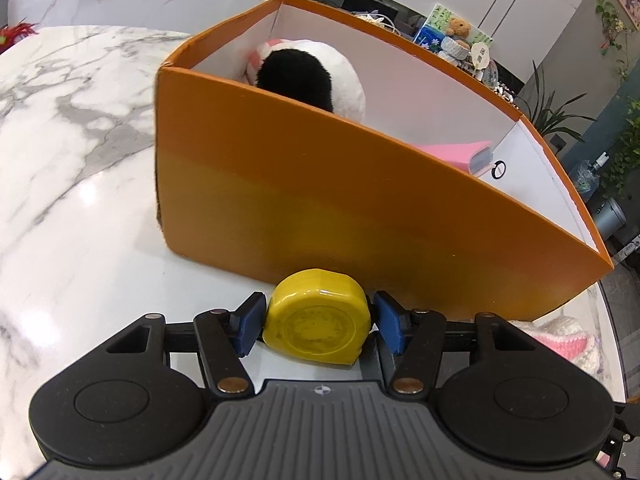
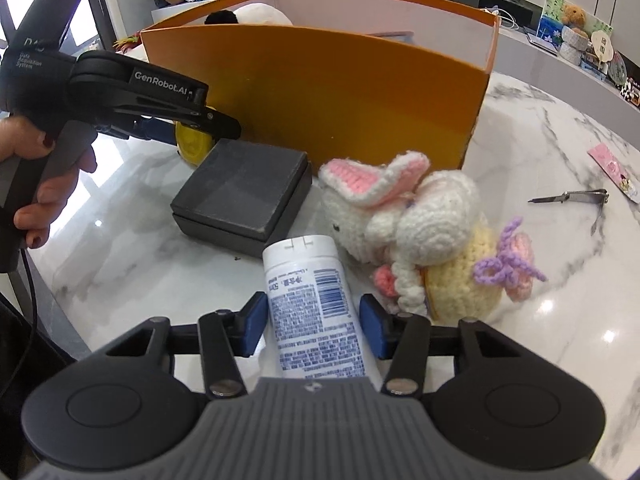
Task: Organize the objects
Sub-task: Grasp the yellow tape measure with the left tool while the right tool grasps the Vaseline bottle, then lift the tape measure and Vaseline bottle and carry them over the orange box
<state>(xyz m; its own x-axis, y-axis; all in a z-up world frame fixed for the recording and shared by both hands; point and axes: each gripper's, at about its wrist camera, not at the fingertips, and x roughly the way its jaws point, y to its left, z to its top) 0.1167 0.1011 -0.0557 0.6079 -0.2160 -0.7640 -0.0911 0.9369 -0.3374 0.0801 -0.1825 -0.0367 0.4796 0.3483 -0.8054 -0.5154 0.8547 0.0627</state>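
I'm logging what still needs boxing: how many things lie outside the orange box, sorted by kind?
Soft toys: 1, white crocheted bunny with yellow body
Cases: 1, flat black square case
Tape measures: 1, round yellow tape measure, gripped by the left tool
Tubes: 1, white printed tube, between the right tool's fingers
Nail clippers: 1, silver metal nail clipper
Cards: 1, pink card
Total: 6

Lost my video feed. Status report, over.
Left gripper shut on yellow tape measure. Right gripper open around white tube. Orange box wall ahead.

yellow tape measure [image 1: 316, 316], orange box [image 1: 320, 200]
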